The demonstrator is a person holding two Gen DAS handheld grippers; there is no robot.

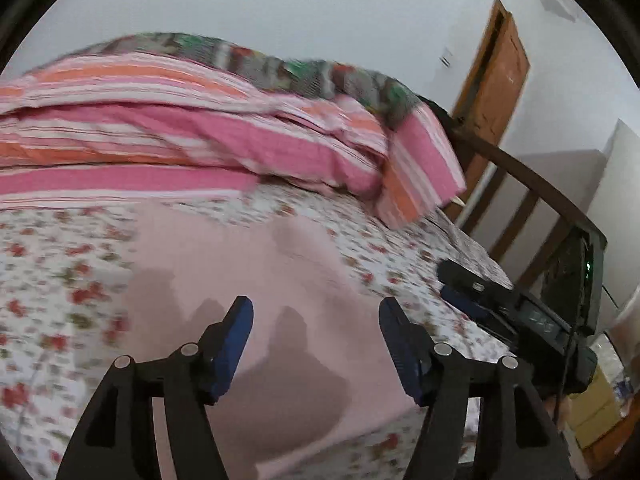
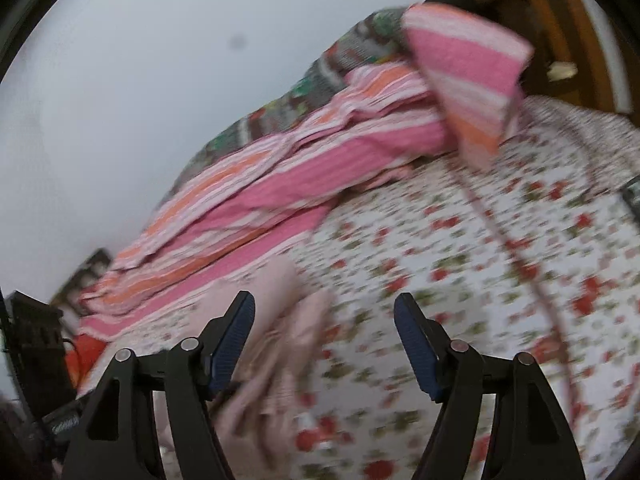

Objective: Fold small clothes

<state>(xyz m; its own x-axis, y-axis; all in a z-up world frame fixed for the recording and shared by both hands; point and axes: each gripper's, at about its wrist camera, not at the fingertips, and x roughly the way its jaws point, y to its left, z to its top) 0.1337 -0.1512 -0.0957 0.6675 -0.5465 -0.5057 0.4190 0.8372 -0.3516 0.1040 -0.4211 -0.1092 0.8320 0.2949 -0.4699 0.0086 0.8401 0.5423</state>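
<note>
A pale pink small garment (image 1: 256, 280) lies flat on the floral bedsheet (image 1: 60, 280). My left gripper (image 1: 316, 312) is open and empty, its blue-padded fingers spread just above the garment's near part. The right gripper shows at the right in the left wrist view (image 1: 464, 292), low over the sheet by the garment's right edge. In the right wrist view my right gripper (image 2: 324, 308) is open and empty; the garment's edge (image 2: 280, 344) lies bunched beside its left finger, with floral sheet (image 2: 480, 260) between the fingers. Both views are motion-blurred.
A pink and orange striped quilt (image 1: 160, 140) is heaped along the far side of the bed, with a striped pillow (image 1: 424, 168) at its right end. A dark wooden bed rail (image 1: 532, 188) and a wooden door (image 1: 496, 72) stand right.
</note>
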